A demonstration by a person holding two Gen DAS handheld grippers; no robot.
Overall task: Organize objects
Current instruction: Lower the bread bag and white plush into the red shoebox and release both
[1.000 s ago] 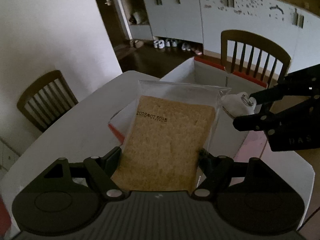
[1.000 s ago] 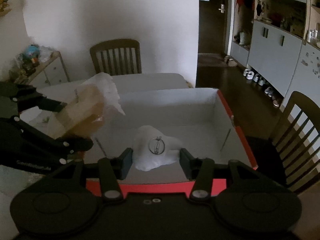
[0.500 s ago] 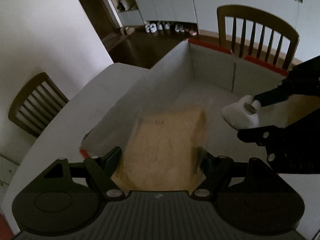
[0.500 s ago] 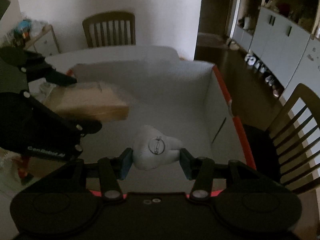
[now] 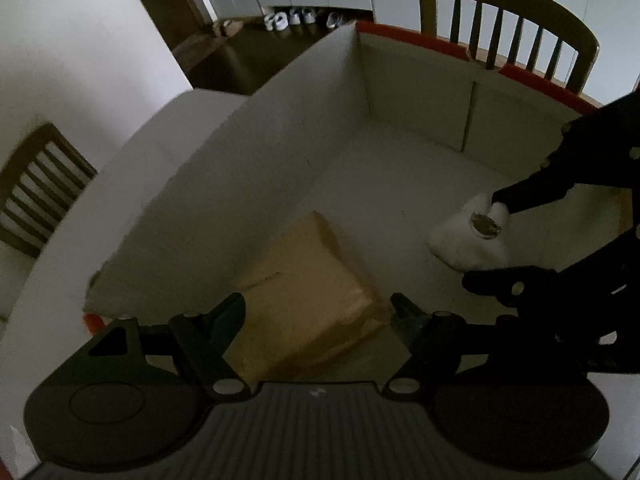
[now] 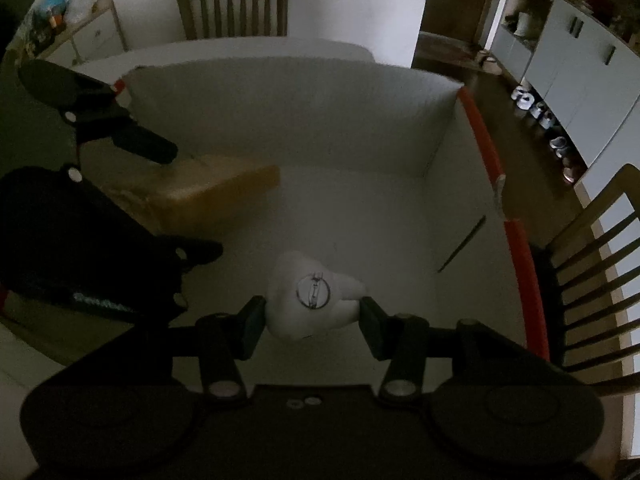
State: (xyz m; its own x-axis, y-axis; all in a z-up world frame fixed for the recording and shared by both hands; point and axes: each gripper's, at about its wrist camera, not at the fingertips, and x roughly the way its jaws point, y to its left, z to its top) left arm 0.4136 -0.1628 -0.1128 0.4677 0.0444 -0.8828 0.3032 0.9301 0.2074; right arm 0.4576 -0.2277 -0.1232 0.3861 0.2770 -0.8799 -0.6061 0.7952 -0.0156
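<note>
A slice of bread in a clear bag (image 5: 304, 292) sits between the fingers of my left gripper (image 5: 318, 312), which is shut on it. It hangs low inside the white box (image 5: 260, 168) by the left wall, far end tipped toward the floor. My right gripper (image 6: 312, 316) is shut on a small white soft object with a round metal clasp (image 6: 312, 292), just above the box floor (image 6: 360, 208). In the right wrist view the bread (image 6: 224, 184) and left gripper (image 6: 176, 200) are at the left. In the left wrist view the white object (image 5: 460, 240) and right gripper (image 5: 508, 240) are at the right.
The box has a red rim (image 6: 480, 136) and stands on a white table (image 5: 120, 184). Wooden chairs stand behind it (image 5: 508, 20), at the left (image 5: 36, 192) and at the right (image 6: 592, 280). Shoes (image 6: 536, 108) lie on the dark floor by grey cabinets.
Both grippers have come down from above the rim into the box with their loads. The bread has tipped from facing the camera to pointing down at the box floor.
</note>
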